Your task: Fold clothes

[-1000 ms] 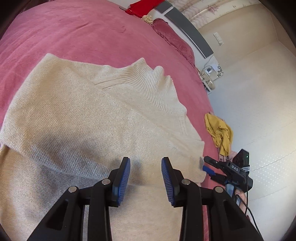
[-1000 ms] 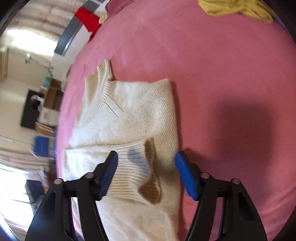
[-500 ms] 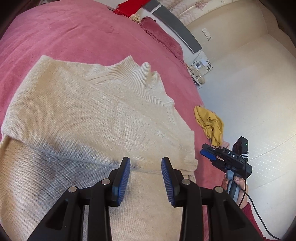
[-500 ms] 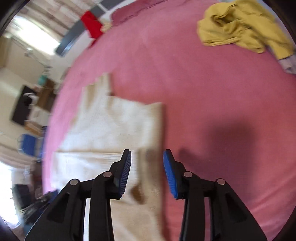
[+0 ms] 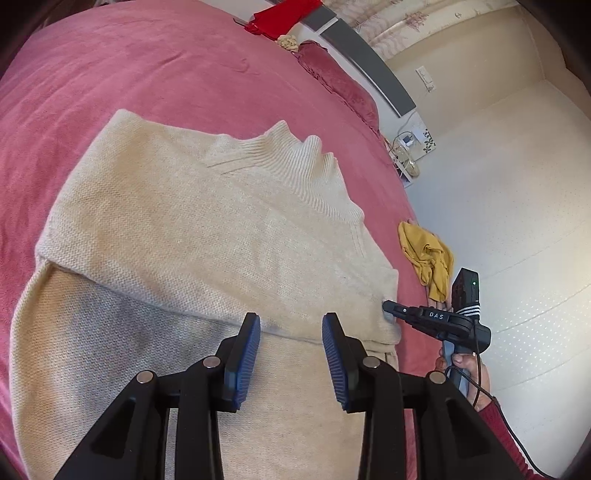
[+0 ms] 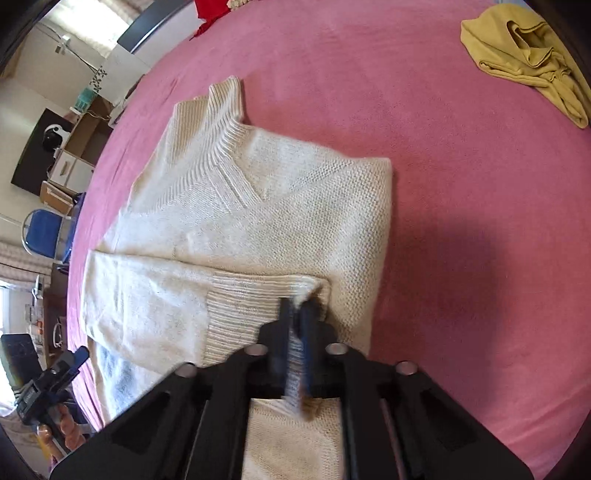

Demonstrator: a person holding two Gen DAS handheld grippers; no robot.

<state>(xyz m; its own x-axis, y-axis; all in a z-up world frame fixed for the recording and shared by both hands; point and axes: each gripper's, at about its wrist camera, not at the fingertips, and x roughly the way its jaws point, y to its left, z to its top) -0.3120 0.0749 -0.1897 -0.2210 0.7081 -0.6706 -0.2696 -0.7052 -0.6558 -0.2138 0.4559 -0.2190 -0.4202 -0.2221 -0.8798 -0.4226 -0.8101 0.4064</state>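
A cream knit sweater lies on the pink bed cover, both sleeves folded across its chest. My left gripper hovers open over the lower fold of a sleeve, nothing between its blue pads. In the right wrist view the same sweater shows its V-neck, and my right gripper is shut on the ribbed cuff of the folded sleeve. That right gripper also shows at the sweater's right edge in the left wrist view, held by a hand.
A crumpled yellow garment lies near the bed's edge, right of the sweater. A red cloth and a dark red pillow sit at the head of the bed. Pale floor lies beyond the bed.
My right gripper went from wide open to shut, closing on the sleeve cuff. The left gripper stayed open and shifted slightly over the sweater.
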